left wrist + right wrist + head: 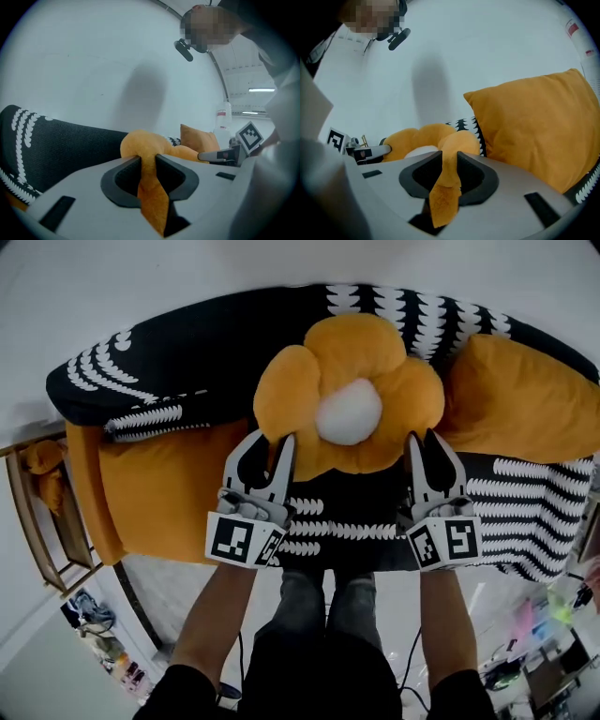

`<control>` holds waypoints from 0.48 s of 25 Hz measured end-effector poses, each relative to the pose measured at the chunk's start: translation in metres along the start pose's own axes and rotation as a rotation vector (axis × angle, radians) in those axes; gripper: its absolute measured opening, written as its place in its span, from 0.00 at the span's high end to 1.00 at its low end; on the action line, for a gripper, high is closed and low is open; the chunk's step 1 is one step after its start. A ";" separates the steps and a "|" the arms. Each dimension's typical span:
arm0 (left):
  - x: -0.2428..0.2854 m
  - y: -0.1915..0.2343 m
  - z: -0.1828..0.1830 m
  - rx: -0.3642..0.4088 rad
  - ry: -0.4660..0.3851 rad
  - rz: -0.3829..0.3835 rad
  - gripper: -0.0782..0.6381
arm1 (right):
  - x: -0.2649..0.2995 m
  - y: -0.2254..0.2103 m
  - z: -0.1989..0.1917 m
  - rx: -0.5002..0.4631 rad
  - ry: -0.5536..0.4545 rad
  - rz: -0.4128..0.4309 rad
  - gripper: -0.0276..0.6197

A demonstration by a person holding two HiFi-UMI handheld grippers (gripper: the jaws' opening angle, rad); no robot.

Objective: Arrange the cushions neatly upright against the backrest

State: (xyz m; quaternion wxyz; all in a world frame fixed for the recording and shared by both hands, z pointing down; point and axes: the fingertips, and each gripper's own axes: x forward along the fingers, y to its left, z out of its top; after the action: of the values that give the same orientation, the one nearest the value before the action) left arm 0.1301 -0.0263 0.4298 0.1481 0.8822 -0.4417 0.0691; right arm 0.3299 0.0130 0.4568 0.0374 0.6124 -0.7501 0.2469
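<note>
While both grippers pinch its lower petals, the flower cushion [349, 409] hangs at centre frame, in front of the backrest [187, 352].
Orange with a white middle, it faces the head view; the left gripper [272, 439] is clamped on a fold of plush at the lower-left petal and the right gripper [422, 437] on the lower-right one. This even two-point hold likely keeps the floppy shape level for standing it upright. A square orange cushion [525, 395] leans at the upper right, just beside it.
</note>
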 end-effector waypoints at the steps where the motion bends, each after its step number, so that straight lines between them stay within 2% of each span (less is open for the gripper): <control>1: 0.005 0.003 -0.007 -0.015 0.014 0.009 0.75 | 0.002 -0.003 -0.002 0.004 0.004 -0.011 0.78; 4: 0.018 0.017 -0.037 -0.074 0.102 0.041 0.72 | 0.012 -0.010 -0.014 0.014 0.038 -0.034 0.76; 7: 0.030 0.028 -0.066 -0.122 0.203 0.053 0.69 | 0.023 -0.013 -0.031 0.008 0.082 -0.048 0.70; 12: 0.040 0.038 -0.101 -0.158 0.328 0.045 0.61 | 0.032 -0.020 -0.055 0.014 0.144 -0.099 0.64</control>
State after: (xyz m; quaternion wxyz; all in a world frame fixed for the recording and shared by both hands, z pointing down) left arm 0.1245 -0.0452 0.5433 0.2852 0.8346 -0.4354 0.1804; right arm 0.3272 0.0048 0.5227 0.0990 0.6296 -0.7125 0.2935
